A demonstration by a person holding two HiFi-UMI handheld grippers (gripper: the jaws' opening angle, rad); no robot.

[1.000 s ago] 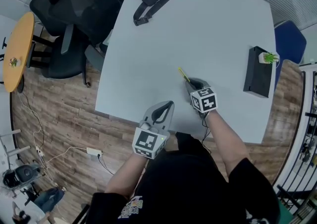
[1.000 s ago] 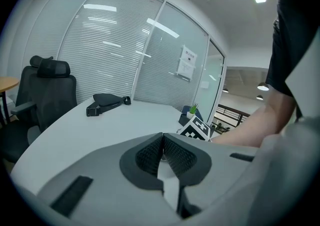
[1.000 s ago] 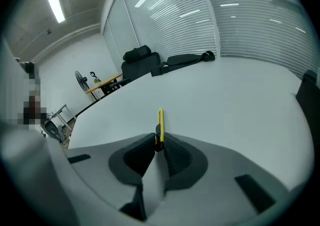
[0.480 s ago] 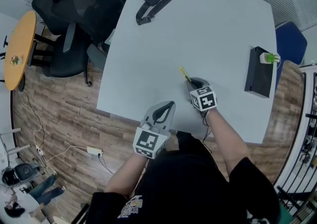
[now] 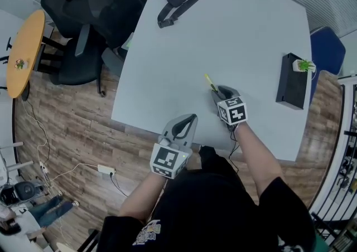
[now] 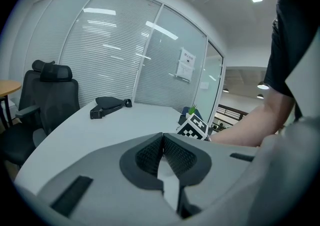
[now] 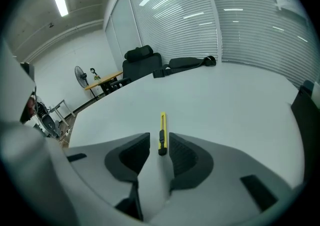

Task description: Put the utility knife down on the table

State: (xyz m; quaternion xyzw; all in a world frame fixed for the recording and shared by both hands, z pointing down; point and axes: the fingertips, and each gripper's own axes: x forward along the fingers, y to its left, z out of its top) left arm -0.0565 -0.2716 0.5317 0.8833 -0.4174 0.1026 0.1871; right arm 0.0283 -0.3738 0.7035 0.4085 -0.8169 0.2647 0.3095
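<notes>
The knife [image 7: 162,131] lies flat on the white surface [image 5: 240,33], a little right of the centre of the head view, with its yellow body pointing to the upper left. The right gripper [image 7: 159,142] is just behind it. Its fingers are opening around the dark rear end of the knife, and a gap shows beside it, so they seem not to pinch it. The left gripper [image 6: 162,137], low in the head view, has its fingers pressed together on nothing. The knife looks light, thin and stiff, and its smooth plastic shell may slip. I judge the best hold is across its sides near the black slider, away from the blade tip
</notes>
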